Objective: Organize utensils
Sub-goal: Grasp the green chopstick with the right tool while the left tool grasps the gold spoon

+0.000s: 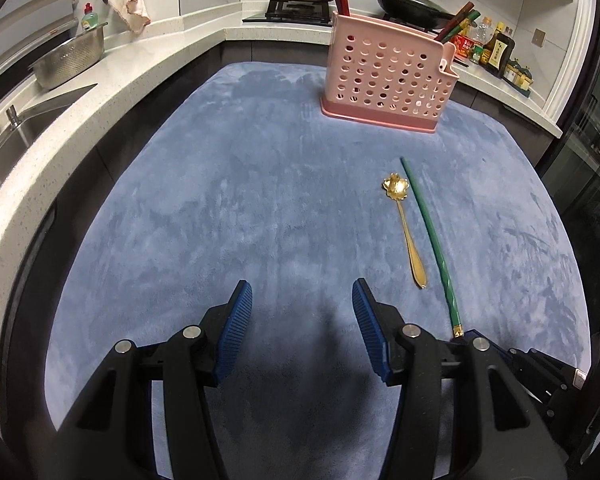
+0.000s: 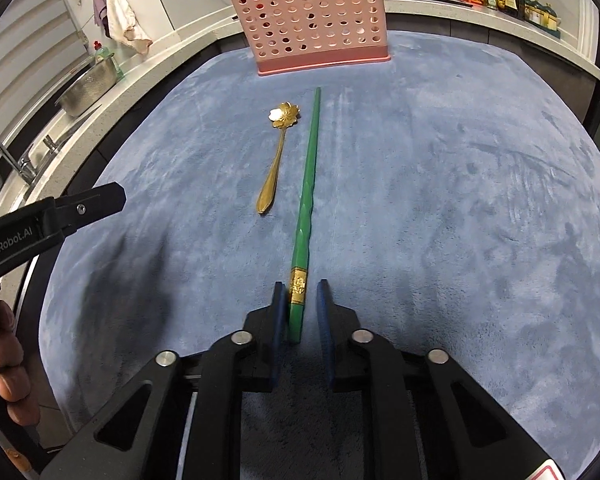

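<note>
A green chopstick [image 2: 310, 184] with a gold band lies lengthwise on the blue mat [image 2: 460, 200]. My right gripper [image 2: 300, 296] is shut on its near end, low over the mat. Just left of it lies a gold spoon [image 2: 276, 160] with a flower-shaped bowl pointing away. Both also show in the left wrist view, the chopstick [image 1: 432, 236] to the right of the spoon [image 1: 406, 224]. My left gripper [image 1: 302, 300] is open and holds nothing, left of both utensils. The pink perforated utensil holder [image 1: 384, 76] stands at the mat's far edge with dark red chopsticks in it.
A white counter curves round the mat, with a steel colander [image 1: 68, 60] and sink on the left, pans on the stove behind, and sauce bottles [image 1: 498, 50] at the right. A person's fingers [image 2: 4, 360] grip the left tool's handle.
</note>
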### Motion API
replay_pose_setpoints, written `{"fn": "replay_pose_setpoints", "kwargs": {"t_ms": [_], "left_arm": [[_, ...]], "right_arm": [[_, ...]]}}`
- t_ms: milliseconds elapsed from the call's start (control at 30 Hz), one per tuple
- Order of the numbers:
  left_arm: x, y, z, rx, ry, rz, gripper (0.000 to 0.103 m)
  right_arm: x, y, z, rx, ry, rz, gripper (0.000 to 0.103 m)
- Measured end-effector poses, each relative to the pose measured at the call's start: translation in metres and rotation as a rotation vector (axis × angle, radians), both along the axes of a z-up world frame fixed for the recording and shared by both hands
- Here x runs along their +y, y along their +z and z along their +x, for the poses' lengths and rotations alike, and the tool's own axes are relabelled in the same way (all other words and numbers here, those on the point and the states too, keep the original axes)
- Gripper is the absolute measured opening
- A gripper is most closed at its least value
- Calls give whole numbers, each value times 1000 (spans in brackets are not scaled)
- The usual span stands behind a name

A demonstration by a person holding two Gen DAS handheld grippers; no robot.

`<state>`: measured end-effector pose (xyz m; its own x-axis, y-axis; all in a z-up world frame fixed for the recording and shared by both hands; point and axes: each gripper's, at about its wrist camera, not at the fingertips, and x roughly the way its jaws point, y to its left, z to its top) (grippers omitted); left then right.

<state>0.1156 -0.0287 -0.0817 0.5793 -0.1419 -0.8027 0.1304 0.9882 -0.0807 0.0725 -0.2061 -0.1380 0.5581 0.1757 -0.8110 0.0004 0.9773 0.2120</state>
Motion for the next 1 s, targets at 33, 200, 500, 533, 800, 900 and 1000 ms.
{"fn": "replay_pose_setpoints", "kwargs": {"t_ms": [33, 200, 500, 533, 800, 900, 1000], "left_arm": [[-1, 0, 0, 1, -1, 0, 50], [-7, -4, 0, 6, -10, -1, 58], [-33, -11, 3, 26, -59, -20, 60], [-36, -12, 4, 29, -62, -26, 61], [-66, -27, 19, 60, -112, -64, 62], [-75, -35, 25, 68, -122, -59, 62], [-81, -41, 30, 77, -130, -61, 57]], "right_arm": [[-1, 0, 0, 1, -1, 2, 8], [-7, 2, -5, -6, -25, -9, 7], [-33, 9, -15, -22, -102, 7, 7], [-36, 10, -16, -23, -108, 10, 7], [-53, 13, -20, -22, -137, 32, 7], [-57, 12, -21, -17, -142, 38, 7], [-61, 10, -21, -11, -150, 46, 7]]}}
